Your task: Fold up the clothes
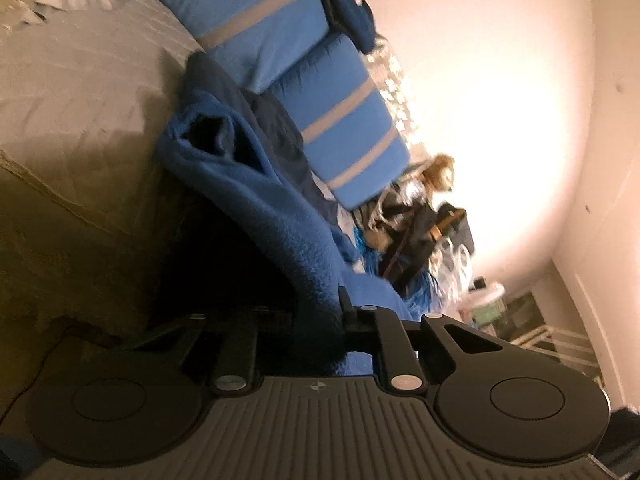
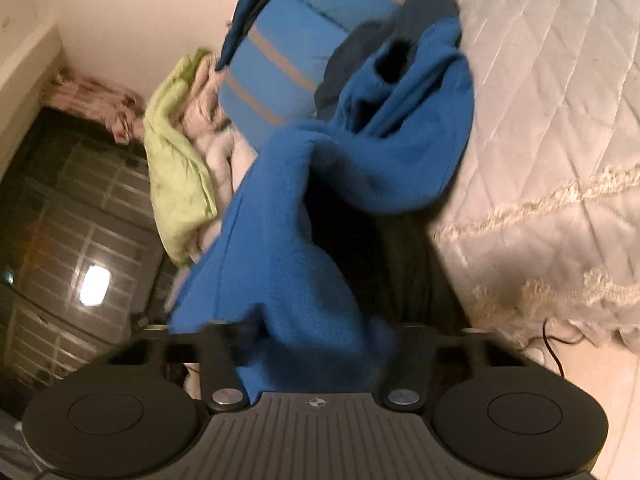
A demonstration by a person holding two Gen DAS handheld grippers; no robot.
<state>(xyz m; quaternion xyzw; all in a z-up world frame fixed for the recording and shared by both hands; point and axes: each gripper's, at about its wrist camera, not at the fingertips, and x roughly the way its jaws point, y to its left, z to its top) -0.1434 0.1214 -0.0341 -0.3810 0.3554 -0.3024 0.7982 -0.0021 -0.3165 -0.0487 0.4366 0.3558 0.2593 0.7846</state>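
Observation:
A blue fleece garment [image 1: 256, 184] hangs stretched between both grippers above the bed. In the left wrist view my left gripper [image 1: 316, 320] is shut on one end of the fleece, which drapes over and hides the fingertips. In the right wrist view my right gripper [image 2: 304, 336] is shut on the other end of the same blue fleece [image 2: 304, 216], cloth bunched over the fingers. A dark opening, sleeve or neck, shows in the far part of the garment [image 2: 394, 60]. Both views are tilted and blurred.
A cream quilted bedspread [image 2: 540, 100] covers the bed [image 1: 72, 92]. Blue pillows with grey stripes [image 1: 280, 20] lie behind the garment. A green cloth [image 2: 176, 152] and other clothes sit by the wall. A cluttered pile with a stuffed toy [image 1: 438, 172] stands by the pink wall.

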